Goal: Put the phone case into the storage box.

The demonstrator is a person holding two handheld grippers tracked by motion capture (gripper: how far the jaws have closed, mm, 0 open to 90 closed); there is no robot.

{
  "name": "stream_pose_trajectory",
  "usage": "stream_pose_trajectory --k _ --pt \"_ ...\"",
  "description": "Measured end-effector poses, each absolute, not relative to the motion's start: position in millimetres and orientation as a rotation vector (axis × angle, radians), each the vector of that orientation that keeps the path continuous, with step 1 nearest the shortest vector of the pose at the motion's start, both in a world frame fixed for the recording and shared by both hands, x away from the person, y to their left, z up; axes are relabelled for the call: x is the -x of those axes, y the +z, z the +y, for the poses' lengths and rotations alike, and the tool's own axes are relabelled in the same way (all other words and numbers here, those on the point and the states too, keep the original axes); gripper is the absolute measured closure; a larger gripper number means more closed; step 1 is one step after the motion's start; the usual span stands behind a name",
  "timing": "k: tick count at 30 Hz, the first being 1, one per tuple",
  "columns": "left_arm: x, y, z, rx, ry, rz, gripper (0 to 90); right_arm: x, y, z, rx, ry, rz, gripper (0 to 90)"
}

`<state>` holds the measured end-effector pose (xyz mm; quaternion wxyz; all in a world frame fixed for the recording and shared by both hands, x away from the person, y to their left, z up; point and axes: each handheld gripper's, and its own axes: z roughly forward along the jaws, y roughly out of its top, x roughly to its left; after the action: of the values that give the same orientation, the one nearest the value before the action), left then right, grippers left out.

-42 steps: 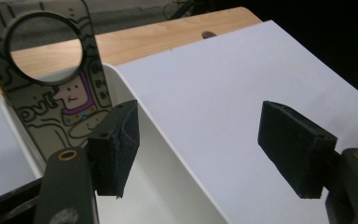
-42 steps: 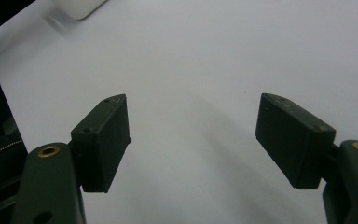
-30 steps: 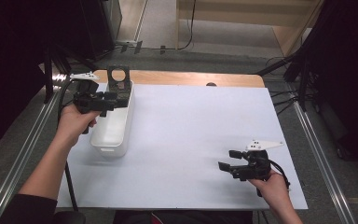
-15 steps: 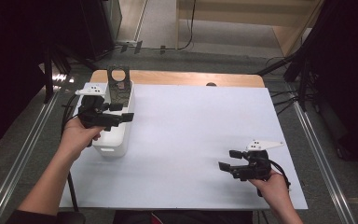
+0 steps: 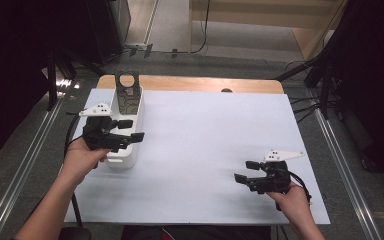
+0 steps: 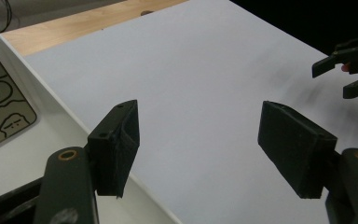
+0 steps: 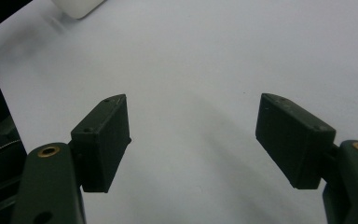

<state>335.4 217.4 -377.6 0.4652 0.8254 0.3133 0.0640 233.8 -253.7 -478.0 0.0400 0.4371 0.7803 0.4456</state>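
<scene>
Over the long white plastic tray [image 5: 130, 150] at nine o'clock on the table, my left gripper [image 5: 131, 131] hovers, jaws spread, empty. My right gripper [image 5: 247, 171] at four o'clock: spread, well apart.

Near the table's [image 5: 205, 150] left edge, our left gripper [image 5: 132, 131] hangs jaws apart over the white tray [image 5: 125, 157], where a dark patterned item [image 5: 127, 95] stands upright. Our right gripper [image 5: 245, 172], jaws apart, sits by the near right corner.
</scene>
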Motion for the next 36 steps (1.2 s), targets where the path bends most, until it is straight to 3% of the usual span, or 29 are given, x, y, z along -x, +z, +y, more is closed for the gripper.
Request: stream_pose_trajectory --k 36 --pt "-288.1 -409.8 212.5 -2.078 0.114 0.633 25.9 -234.4 -479.0 -251.8 -1.343 1.354 2.402 25.2"
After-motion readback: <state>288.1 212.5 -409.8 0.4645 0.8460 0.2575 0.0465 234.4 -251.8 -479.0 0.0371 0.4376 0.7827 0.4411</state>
